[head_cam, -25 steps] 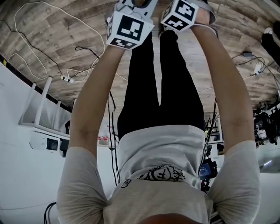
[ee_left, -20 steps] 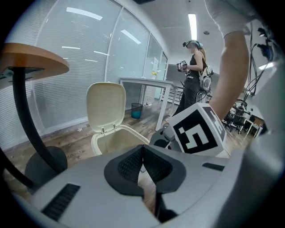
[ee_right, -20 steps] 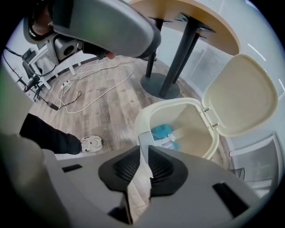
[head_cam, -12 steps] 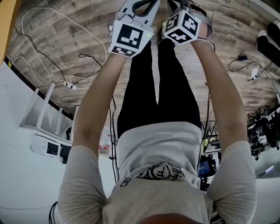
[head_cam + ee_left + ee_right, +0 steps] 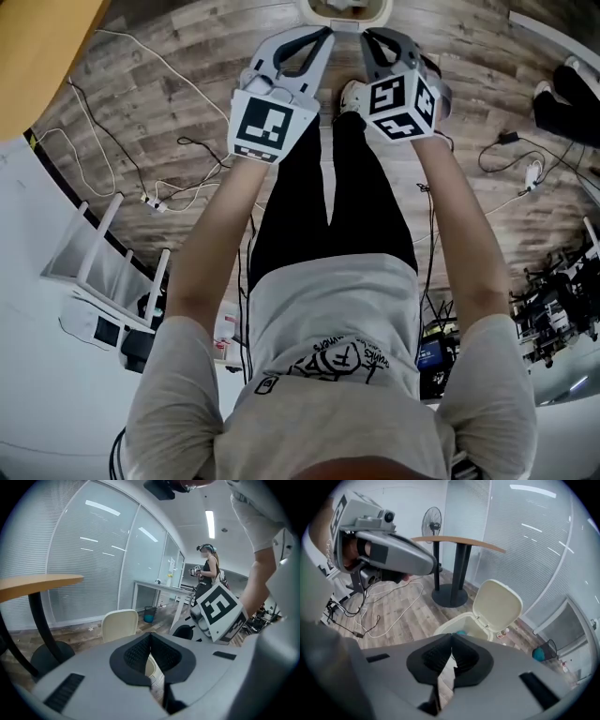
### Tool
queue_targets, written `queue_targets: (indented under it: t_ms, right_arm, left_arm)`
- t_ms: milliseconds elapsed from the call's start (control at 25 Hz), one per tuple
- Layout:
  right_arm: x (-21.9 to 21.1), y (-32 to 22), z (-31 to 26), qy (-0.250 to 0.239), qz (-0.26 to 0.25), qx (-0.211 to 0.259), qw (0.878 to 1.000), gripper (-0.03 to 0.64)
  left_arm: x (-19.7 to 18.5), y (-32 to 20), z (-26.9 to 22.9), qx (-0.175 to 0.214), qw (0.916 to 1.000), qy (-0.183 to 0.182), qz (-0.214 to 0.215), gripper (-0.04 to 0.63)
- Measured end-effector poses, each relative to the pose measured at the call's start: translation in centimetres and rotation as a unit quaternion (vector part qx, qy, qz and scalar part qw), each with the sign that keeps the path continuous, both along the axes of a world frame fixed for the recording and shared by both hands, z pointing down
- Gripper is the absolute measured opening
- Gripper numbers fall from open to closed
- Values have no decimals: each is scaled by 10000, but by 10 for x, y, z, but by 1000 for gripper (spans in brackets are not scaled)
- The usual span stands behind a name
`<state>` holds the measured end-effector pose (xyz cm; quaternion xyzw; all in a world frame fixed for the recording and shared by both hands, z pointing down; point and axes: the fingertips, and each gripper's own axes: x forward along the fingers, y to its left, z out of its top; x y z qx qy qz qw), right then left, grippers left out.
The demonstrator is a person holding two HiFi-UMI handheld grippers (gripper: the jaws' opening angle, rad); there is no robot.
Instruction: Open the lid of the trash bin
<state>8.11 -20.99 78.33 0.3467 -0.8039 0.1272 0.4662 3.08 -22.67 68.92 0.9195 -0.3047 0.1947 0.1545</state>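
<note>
The cream trash bin [image 5: 343,8] shows at the top edge of the head view, on the wood floor just beyond both grippers. In the right gripper view the bin's body [image 5: 461,626] stands with its lid [image 5: 498,603] raised upright, and something teal lies inside. The left gripper view shows the raised lid [image 5: 120,624] from its outer side. My left gripper [image 5: 324,34] [image 5: 150,638] is shut with nothing in it. My right gripper [image 5: 367,36] [image 5: 452,638] is also shut and empty. Both hang side by side, short of the bin.
White and black cables [image 5: 173,122] trail over the floor at left. A round wood-topped table [image 5: 459,541] on a black base [image 5: 450,595] stands by the bin, with a fan [image 5: 432,522] behind. A white rack [image 5: 103,255] is lower left. Another person [image 5: 209,572] stands far off.
Both grippers have dropped lower in the head view and the bin has come into sight at the top edge. Both stay shut.
</note>
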Motion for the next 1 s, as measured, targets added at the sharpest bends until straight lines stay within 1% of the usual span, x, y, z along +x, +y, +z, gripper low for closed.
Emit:
queue_targets:
  t_ms: [40, 200, 400, 560, 760, 920, 1000]
  right_arm:
    - [0, -3, -11, -104, 61, 46, 9999, 8]
    - [0, -11, -57, -540, 373, 187, 9977, 8]
    - [-1, -21, -124, -1037, 614, 362, 9920, 8]
    - [1, -21, -178, -1399, 823, 476, 9856, 6]
    - [4, -13, -237, -1734, 1053, 666, 9769, 6]
    - [7, -11, -282, -1951, 1130, 948, 9696, 6]
    - [8, -7, -306, -2085, 1183, 1022, 9654, 6]
  left_arm:
    - [-2, -1, -8, 7, 10000, 22, -48, 19]
    - [-9, -4, -47, 53, 9996, 177, -224, 20]
    - [-14, -11, -109, 281, 9983, 409, -311, 18]
    - [-17, -8, -155, 383, 9974, 492, -359, 18]
    - [-27, -2, -206, 466, 9958, 642, -448, 18]
    - [-28, 2, -244, 609, 9946, 706, -450, 18]
    - [-27, 8, -260, 608, 9943, 750, -461, 18]
